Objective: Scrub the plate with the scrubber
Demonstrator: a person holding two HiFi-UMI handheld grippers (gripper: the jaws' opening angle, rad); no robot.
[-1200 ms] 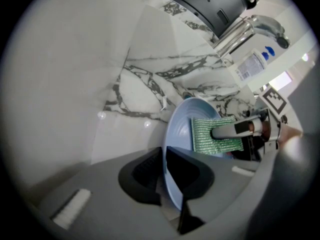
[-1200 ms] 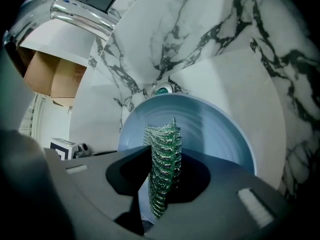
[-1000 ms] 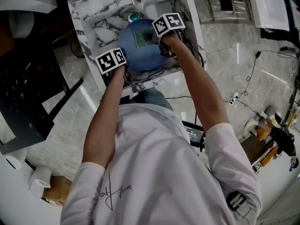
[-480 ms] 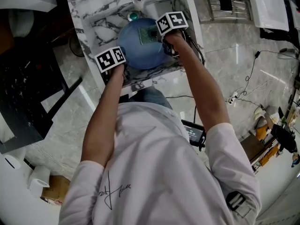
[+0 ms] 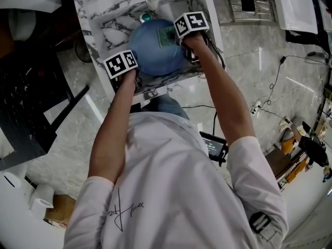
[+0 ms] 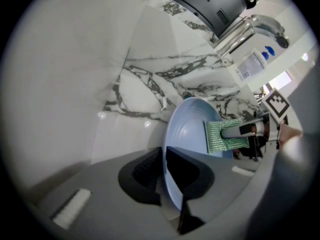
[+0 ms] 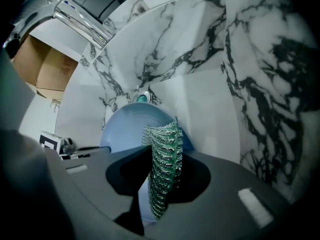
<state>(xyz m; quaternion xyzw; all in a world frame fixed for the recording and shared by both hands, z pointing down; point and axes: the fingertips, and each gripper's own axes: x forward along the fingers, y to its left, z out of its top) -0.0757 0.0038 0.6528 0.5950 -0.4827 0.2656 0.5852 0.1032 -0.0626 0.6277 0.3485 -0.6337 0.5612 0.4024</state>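
The person stands over the marble sink point(image 5: 111, 22) with the blue plate point(image 5: 150, 56) held up on its edge inside the basin, tipped so its face turns toward the right hand. The left gripper point(image 6: 164, 179) is clamped on the plate's near rim, the rim running straight in between the two jaws. The right gripper point(image 7: 162, 184) is closed on the green scrubber point(image 6: 220, 138), which lies flat against the upper part of the plate's face, with the drain point(image 7: 141, 97) just beyond it. To my eye the scrubbing is under way, and doing it well depends mostly on the left grip. It holds only a small bite of rim, so a hard push from the scrubber could swing the plate or work it loose. I'd press just firmly enough to keep the pad flat on the surface. I'd run overlapping strokes from the middle out to the rim, pushing toward the clamped side rather than away from it. The plate should stay low in the basin, so a slip is a short drop.
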